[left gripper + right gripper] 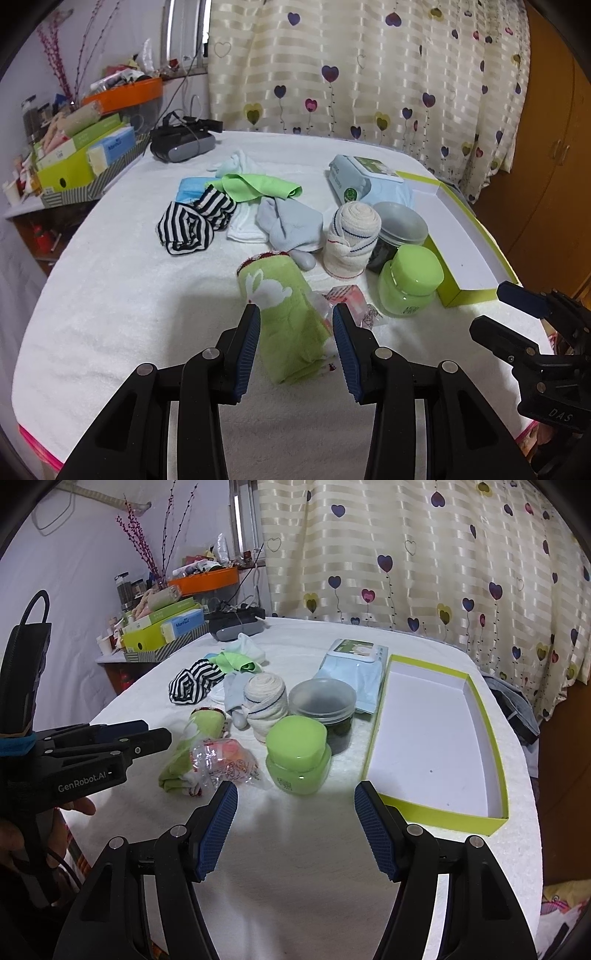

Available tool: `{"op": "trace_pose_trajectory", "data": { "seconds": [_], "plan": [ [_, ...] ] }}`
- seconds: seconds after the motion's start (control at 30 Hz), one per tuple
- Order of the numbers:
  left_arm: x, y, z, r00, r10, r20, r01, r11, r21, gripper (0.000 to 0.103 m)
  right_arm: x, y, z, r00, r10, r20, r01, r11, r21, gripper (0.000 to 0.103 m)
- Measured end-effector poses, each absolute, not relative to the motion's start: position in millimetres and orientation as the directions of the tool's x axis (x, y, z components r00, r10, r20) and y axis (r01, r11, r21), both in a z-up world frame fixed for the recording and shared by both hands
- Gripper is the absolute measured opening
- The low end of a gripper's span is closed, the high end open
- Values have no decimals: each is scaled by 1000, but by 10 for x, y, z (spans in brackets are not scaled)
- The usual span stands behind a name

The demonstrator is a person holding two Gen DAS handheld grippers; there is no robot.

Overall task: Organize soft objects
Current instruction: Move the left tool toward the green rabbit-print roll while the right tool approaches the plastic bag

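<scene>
Terrycloth in pale green, printed with a white rabbit: that rolled green towel (284, 317) lies between the fingers of your left claw (296, 314), whose jaws stand apart and do not press it. Your right claw (295, 794) hangs wide apart over bare cloth, holding nothing. Just beside the towel sit a crinkled plastic packet (221, 762) and a green jar (297, 757); behind them stand a rolled white sock (351, 240), a striped cloth (192, 221) and a lidded tub (323, 701). An open green box (439, 814) lies at the right. White towelling covers the counter (129, 295); a heart-print curtain (369, 66) hangs behind.
</scene>
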State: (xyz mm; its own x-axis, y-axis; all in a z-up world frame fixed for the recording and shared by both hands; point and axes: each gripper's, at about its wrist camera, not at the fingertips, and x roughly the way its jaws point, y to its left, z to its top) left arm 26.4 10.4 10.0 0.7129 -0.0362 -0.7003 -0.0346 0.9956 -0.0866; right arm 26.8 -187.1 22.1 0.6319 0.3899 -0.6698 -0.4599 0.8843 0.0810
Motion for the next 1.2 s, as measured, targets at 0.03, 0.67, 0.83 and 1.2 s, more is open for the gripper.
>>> {"op": "trace_pose_trajectory", "data": {
  "seconds": [0.03, 0.67, 0.83, 1.2],
  "plan": [
    [263, 102, 101, 713, -43, -700, -30, 995, -92, 39, 279, -1887, 215, 631, 391, -670, -459, 884, 84, 67],
    [341, 29, 142, 713, -11, -701, -51, 996, -67, 39, 382, -2016, 164, 601, 431, -673, -491, 864, 115, 67],
    [372, 33, 124, 708, -37, -705, -35, 996, -87, 39, 374, -1972, 160, 594, 437, -676, -505, 856, 110, 67],
    [411, 46, 111, 702, -41, -711, -30, 996, -87, 39, 364, -1910, 184, 592, 445, -672, -516, 850, 108, 67]
  ]
}}
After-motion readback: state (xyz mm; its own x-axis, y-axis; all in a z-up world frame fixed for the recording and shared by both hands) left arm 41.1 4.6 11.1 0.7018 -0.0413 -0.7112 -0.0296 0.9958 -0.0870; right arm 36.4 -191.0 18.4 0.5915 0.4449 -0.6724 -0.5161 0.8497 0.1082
